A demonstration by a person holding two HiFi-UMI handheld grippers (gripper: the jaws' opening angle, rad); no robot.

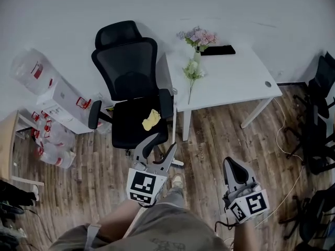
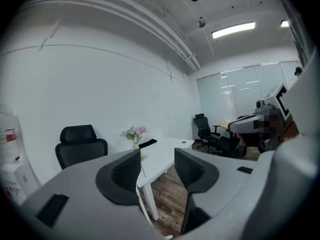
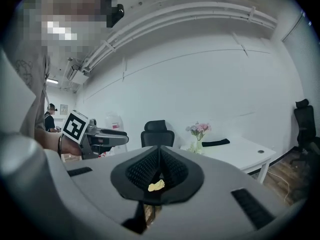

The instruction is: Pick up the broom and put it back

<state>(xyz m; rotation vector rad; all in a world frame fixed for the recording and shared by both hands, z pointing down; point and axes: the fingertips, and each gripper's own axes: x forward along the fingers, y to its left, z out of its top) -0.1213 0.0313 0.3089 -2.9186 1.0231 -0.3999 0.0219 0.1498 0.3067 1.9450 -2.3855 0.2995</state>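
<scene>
While held just before the black office chair point(image 1: 128, 82): left gripper point(image 1: 166, 142), jaws apart, nothing between; right gripper point(image 1: 231, 164), jaws pressed together, apparently empty; yellow cloth point(image 1: 151, 119) on chair seat.

Wood-grain plank floor point(image 1: 209, 135), smooth matt white table point(image 1: 235, 77), black mesh-backed chair point(image 1: 128, 61).

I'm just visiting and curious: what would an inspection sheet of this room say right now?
Surface: wooden floor; white desk standing on it.
Job's things: broom, nothing seen.
Clutter: yellow cloth on the office chair seat; flowers on the desk; boxes and plastic bags left of the chair.
Grippers: left hand-held gripper open, empty; right hand-held gripper shut, empty.
Cables: pale cable on the floor right of the desk.
Surroundings: white wall; more black chairs at right.
</scene>
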